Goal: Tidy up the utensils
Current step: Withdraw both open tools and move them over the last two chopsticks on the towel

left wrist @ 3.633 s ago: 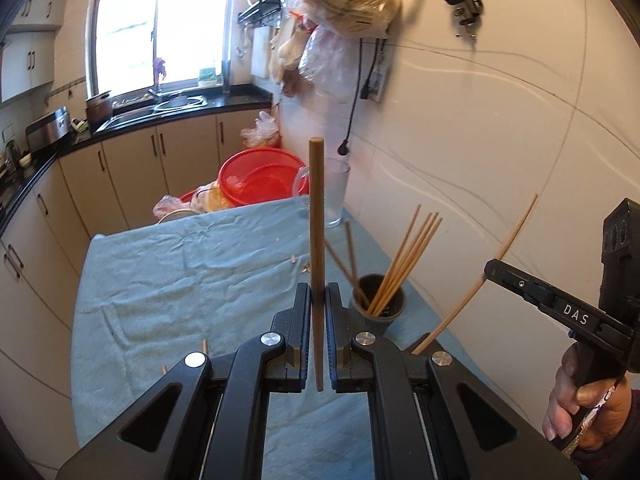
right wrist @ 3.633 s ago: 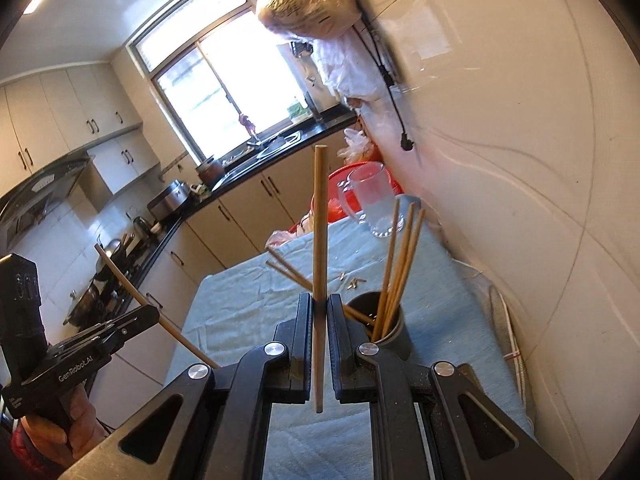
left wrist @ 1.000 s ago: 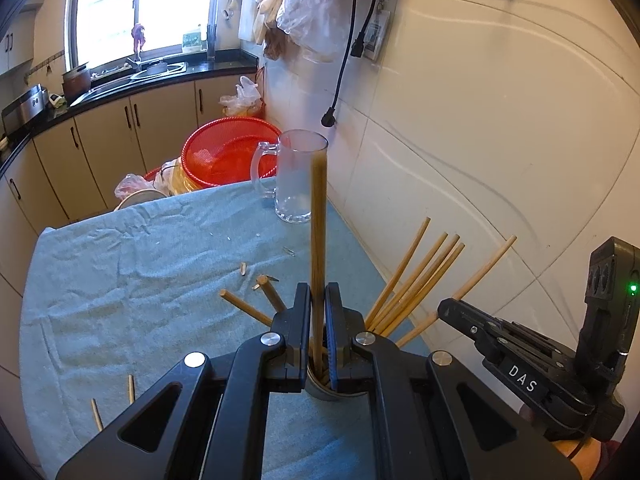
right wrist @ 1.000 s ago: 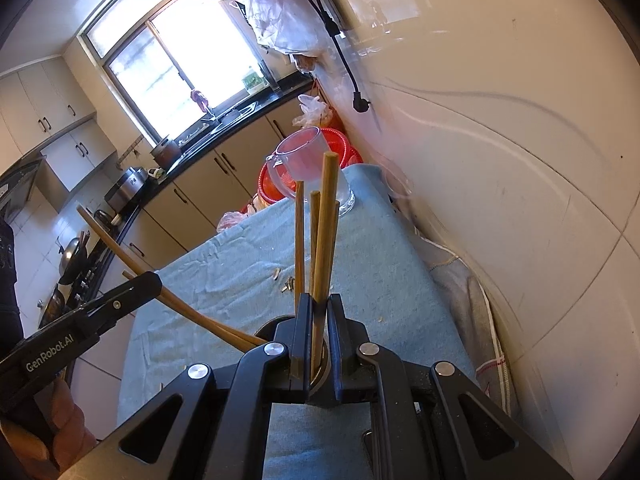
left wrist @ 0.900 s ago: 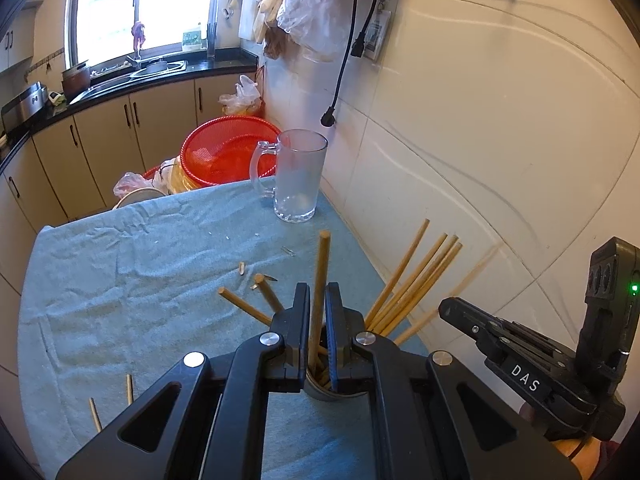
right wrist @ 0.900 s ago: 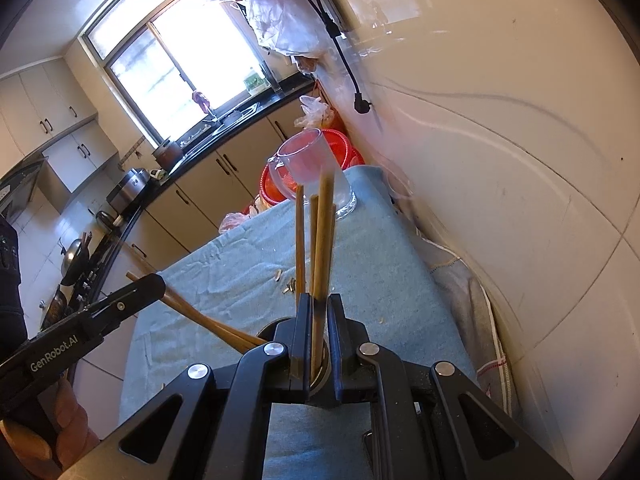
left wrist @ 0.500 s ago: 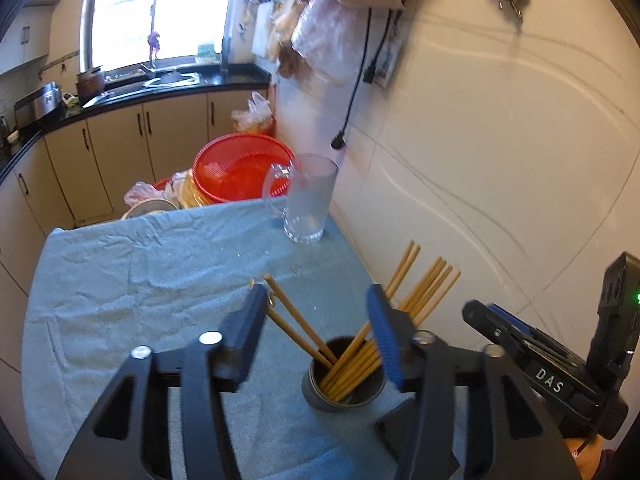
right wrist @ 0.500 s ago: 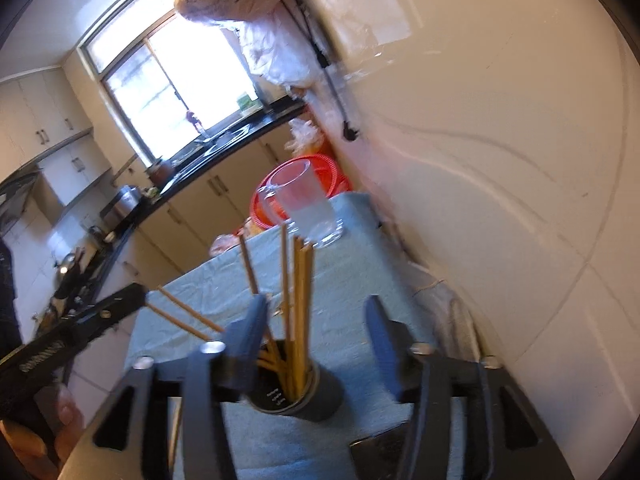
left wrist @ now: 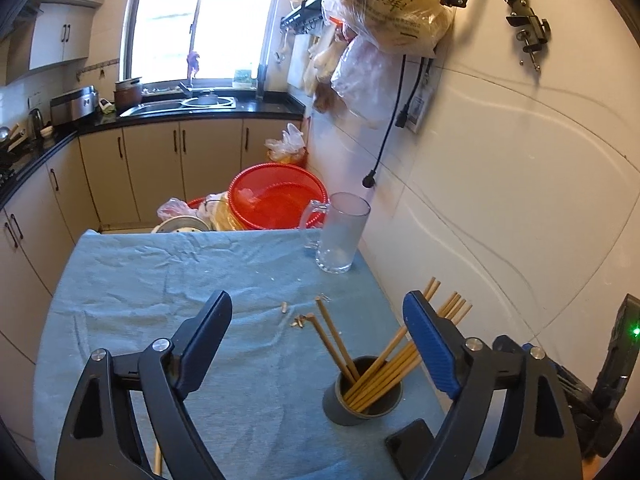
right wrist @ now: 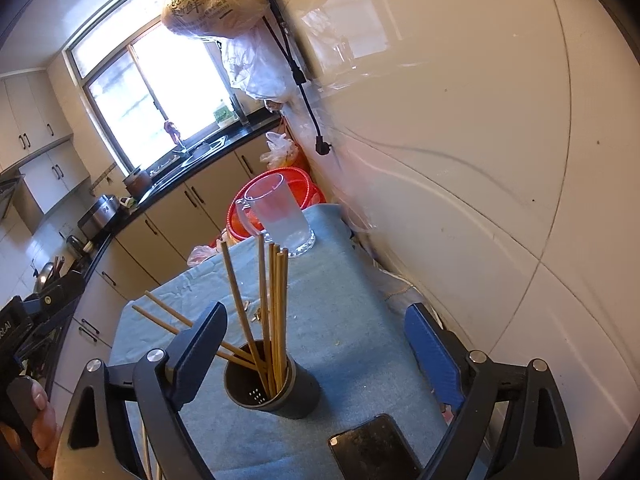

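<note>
Both pairs of tongs are seen spread wide and still opening, with nothing pinched between the jaws. The left tongs (left wrist: 318,334) are held above the blue cloth of the counter (left wrist: 160,280), and the right tongs (right wrist: 316,346) are held over the same cloth, closer to the tiled wall.

The chopsticks (left wrist: 384,368) are gathered in a dark holder (left wrist: 362,394), which stands on the counter near the wall edge. Seen from the left tongs, the holder lies below and toward the right jaw, with the sticks fanned up and to the right and two leaning left. Seen from the right tongs, the holder (right wrist: 272,386) lies almost centred between the jaws and just below them, and the chopsticks (right wrist: 272,304) rise nearly upright along the line of view. The right hand is therefore judged nearer to the holder.

A pale stick, probably a loose chopstick (left wrist: 157,462), is glimpsed at the bottom edge under the left tongs, its long axis running toward the camera; what it is cannot be settled. If it is to be fetched next, the left tongs would have to be drawn back and lowered along that axis.

A glass mug (left wrist: 340,236) stands at the far end of the counter, and a phone (right wrist: 370,446) lies just beside the holder.
</note>
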A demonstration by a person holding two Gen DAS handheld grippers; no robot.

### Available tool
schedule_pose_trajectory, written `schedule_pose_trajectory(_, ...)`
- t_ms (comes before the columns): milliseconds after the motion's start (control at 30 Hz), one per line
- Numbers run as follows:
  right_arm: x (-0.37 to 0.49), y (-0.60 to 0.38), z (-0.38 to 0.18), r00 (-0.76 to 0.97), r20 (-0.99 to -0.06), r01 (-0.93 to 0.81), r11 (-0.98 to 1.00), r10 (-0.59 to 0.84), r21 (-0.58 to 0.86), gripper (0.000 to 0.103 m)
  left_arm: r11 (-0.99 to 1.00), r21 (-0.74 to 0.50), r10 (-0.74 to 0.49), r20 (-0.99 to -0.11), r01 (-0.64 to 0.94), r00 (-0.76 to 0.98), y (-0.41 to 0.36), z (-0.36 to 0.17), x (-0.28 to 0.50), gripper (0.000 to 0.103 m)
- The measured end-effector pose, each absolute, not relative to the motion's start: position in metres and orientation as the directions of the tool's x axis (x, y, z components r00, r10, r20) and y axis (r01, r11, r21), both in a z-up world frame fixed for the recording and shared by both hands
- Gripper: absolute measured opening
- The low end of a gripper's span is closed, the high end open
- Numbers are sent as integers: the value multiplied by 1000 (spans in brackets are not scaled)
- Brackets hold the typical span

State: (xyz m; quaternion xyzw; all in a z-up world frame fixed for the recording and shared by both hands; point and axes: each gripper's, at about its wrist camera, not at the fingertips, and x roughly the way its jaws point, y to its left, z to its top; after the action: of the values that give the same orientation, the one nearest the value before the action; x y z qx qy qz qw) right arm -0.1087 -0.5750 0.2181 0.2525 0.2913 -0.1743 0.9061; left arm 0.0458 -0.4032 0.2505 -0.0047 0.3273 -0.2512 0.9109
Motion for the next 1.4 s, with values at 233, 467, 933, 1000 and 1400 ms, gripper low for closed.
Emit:
schedule_pose_trajectory(233,-115,-564,220,770,-620,448,820,-150,358,95,890,-176,-436,-601,422,670,-381,245,41,87)
schedule_pose_trajectory(467,-117,-542,216,767,-633,412,836,-104,362,95,913,-202,-398,-626,353,671,-339,231,38,87)
schedule_pose_trajectory(933,-62,-437,180,696,-712,219,915,96,338,95,972,-218,-223,-719,92,658,-202,179,33,87)
schedule_pose_trajectory(1000,-51,-418,172,679,-723,187,921,130,342,95,975,-213,-200,-733,60,651,-184,171,32,87)
schedule_pose_trajectory(1400,15,-320,112,531,-812,66,943,242,325,94,975,-211,-131,-806,-73,577,-91,125,27,87)
